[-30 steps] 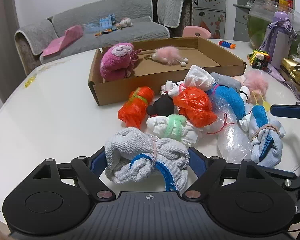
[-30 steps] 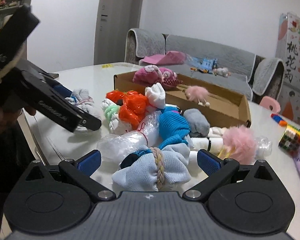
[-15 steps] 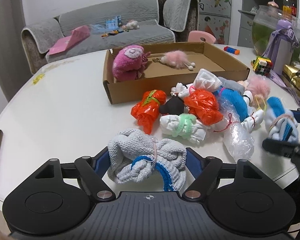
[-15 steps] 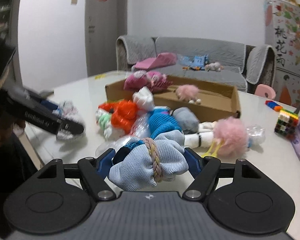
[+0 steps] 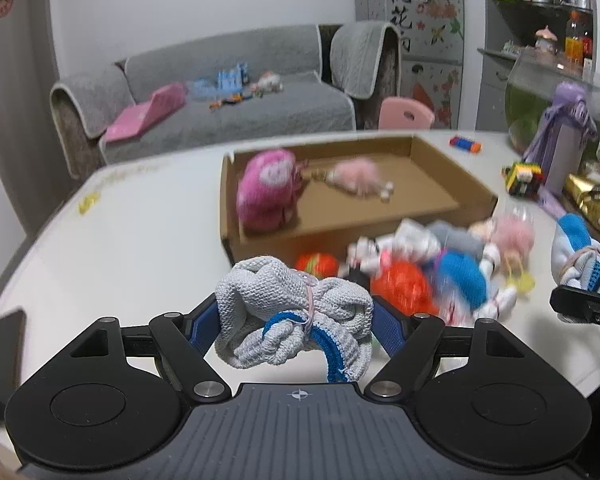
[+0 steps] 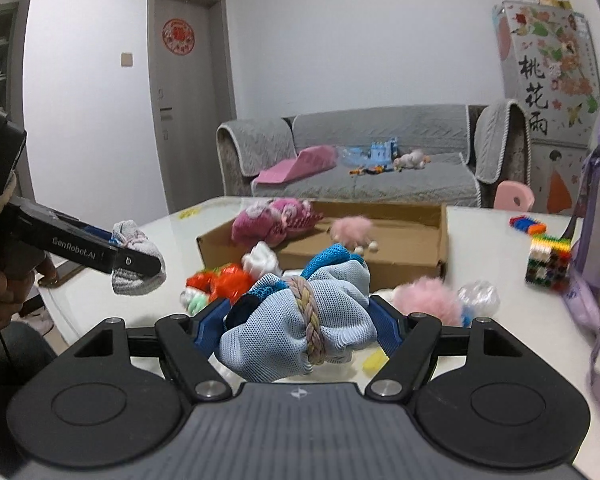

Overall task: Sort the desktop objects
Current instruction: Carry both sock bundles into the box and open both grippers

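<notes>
My left gripper is shut on a grey knitted sock bundle with a blue cuff, held clear above the white table. My right gripper is shut on a light blue mesh sock bundle tied with a braided band, also lifted. Each gripper shows in the other's view: the left gripper with its grey bundle at the left, the right gripper with its blue bundle at the right edge. A cardboard box behind the pile holds a pink plush and a pink pompom.
A pile of bundles lies in front of the box: orange ones, a blue one, white ones and a pink fluffy toy. A cube puzzle, a purple bottle and gold packets stand at the right. A dark phone lies at the left edge.
The right gripper closed on the light blue bundle and lifted it off the table. The left gripper rose with the grey bundle, and both views tilted up toward the sofa.
</notes>
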A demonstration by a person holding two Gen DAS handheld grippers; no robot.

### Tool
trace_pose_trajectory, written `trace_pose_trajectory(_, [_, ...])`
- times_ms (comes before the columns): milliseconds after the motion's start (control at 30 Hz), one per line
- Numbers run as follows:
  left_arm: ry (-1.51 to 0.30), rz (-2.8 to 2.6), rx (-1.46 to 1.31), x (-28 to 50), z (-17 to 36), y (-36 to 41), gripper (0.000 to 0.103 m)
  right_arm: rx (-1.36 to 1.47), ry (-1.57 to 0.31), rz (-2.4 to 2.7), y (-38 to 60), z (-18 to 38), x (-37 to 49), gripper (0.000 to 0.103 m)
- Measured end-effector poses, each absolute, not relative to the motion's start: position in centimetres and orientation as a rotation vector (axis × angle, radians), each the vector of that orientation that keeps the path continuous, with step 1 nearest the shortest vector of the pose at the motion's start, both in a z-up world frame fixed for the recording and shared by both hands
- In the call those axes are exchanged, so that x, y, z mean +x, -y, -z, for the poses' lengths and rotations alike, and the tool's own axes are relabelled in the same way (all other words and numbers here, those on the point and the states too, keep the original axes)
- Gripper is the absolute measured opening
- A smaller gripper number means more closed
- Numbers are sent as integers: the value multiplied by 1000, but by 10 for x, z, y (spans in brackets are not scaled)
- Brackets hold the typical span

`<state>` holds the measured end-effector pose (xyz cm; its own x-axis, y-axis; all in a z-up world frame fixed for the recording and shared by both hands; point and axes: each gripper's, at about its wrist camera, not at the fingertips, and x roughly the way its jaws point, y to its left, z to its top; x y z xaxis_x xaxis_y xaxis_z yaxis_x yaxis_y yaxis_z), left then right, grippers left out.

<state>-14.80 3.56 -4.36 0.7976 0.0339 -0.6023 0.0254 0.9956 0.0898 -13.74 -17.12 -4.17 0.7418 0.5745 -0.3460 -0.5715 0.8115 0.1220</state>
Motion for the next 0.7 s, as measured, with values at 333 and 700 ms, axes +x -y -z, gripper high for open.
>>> trace_pose_trajectory(333, [-560, 20, 146, -111, 3, -16, 81, 42, -285, -598, 184, 4, -110, 71])
trace_pose_trajectory(700, [-541, 48, 149, -64, -11, 2, 81, 9, -215, -592, 177, -15, -75, 71])
